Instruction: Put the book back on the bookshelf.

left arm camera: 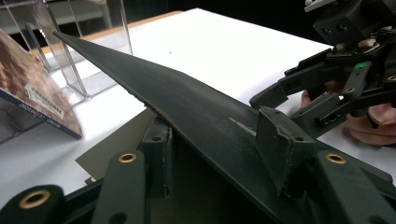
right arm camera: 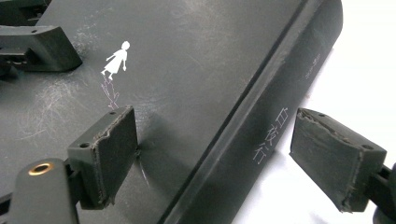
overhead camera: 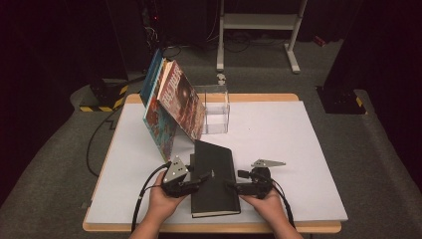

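Nearest to the camera are my two hands at the near edge of the tabletop (overhead camera: 278,149), each one holding a gripper. Between them lies a black book (overhead camera: 214,177), flat on the white surface, with its spine on my right side and its far end pointing toward the other books. My left gripper (overhead camera: 201,178) is at the left edge of this book. In the left gripper view the front cover (left arm camera: 187,112) is lifted a little from the pages, and my jaws are pinching it: one jaw is under the cover and the other jaw presses on its top. A pale page edge is visible below the raised cover. My right gripper (overhead camera: 233,186) is at the right side of the book, near the spine. In the right gripper view its jaws are spread apart. One jaw rests on the cover, close to a small white figure (right arm camera: 116,58) printed there, and the other jaw is beside the spine (right arm camera: 271,135), over the white tabletop and not touching the book. The spine carries pale characters. Farther away, several colourful books (overhead camera: 171,99) lean to the right against a clear plastic stand (overhead camera: 215,109). The black book lies just in front of them, near but apart from the stand. Beyond the tabletop there is a grey floor (overhead camera: 378,144).
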A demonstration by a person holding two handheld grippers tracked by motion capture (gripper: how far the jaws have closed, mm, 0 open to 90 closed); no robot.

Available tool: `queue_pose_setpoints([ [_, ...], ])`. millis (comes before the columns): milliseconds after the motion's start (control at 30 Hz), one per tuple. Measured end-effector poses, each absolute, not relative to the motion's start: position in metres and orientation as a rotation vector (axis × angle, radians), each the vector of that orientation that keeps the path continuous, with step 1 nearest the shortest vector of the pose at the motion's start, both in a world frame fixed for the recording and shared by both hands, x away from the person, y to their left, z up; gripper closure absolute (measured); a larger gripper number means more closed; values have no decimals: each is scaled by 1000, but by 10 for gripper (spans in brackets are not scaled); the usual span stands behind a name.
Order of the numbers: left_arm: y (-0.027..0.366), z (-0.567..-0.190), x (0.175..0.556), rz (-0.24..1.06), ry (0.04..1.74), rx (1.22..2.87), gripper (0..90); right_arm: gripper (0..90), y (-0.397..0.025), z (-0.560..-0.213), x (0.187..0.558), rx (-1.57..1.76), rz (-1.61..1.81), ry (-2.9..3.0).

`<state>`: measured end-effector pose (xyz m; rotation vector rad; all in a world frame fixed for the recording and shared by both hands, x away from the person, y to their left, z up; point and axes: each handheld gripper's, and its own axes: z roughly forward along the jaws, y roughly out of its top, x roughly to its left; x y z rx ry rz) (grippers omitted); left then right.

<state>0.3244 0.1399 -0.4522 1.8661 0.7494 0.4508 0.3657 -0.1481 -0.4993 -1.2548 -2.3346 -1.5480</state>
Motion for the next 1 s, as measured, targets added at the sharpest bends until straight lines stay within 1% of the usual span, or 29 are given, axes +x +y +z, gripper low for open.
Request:
queue_pose_setpoints([
  [133, 139, -452, 320, 482, 725, 1852, 507, 129, -149, -500, 367, -1244, -1547, -2315],
  [400, 138, -451, 314, 525, 672, 1837, 513, 0, -147, -508, 378, -1231, -1519, -2181],
  [767, 138, -452, 311, 552, 626, 1825, 519, 0, -143, -514, 385, -1176, -1433, -2035],
  [867, 139, -452, 311, 549, 616, 1825, 519, 1, -141, -508, 386, -1182, -1378, -2071],
  [933, 139, -450, 311, 542, 620, 1821, 522, 26, -143, -502, 384, -1186, -1376, -2112],
  [1000, 142, -448, 312, 529, 637, 1812, 536, 96, -148, -495, 380, -1211, -1420, -2167],
])
